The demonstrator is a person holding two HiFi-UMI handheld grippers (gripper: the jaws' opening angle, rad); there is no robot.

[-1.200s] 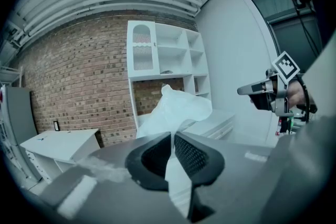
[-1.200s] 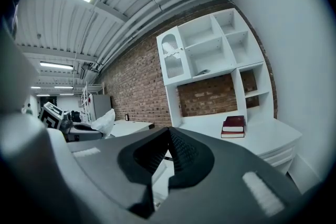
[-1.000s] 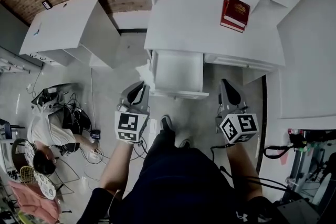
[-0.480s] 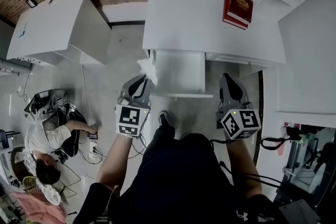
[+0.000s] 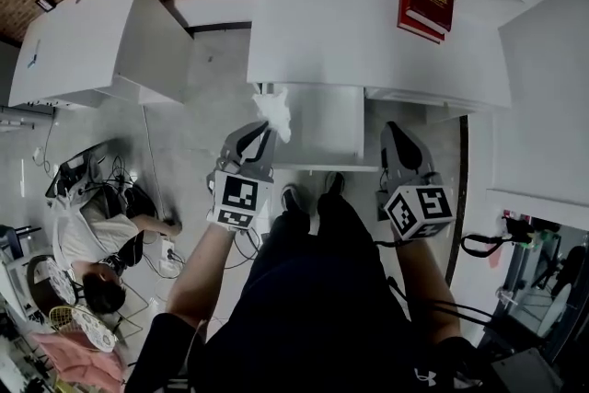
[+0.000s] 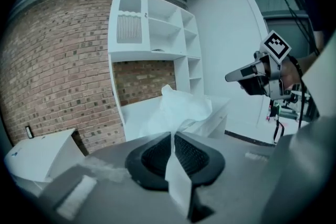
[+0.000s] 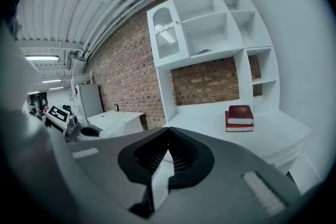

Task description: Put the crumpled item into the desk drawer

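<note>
The left gripper (image 5: 260, 133), clamped on the tissue (image 5: 274, 110), has moved forward to the drawer (image 5: 327, 120) corner; the right gripper (image 5: 398, 138) stays closed, empty.

white desk (image 5: 331, 23) | red books (image 5: 425, 3) stacked, far right | drawer (image 5: 322, 122) pulled open

Books (image 5: 426, 3) on desk (image 5: 322, 28) behind drawer (image 5: 317, 129)

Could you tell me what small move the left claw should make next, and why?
Probably shift the left claw slightly rightward and forward. It is shut on the crumpled paper, which hangs at the left edge of the open drawer, not clearly over its inside; releasing here might drop it outside.
</note>
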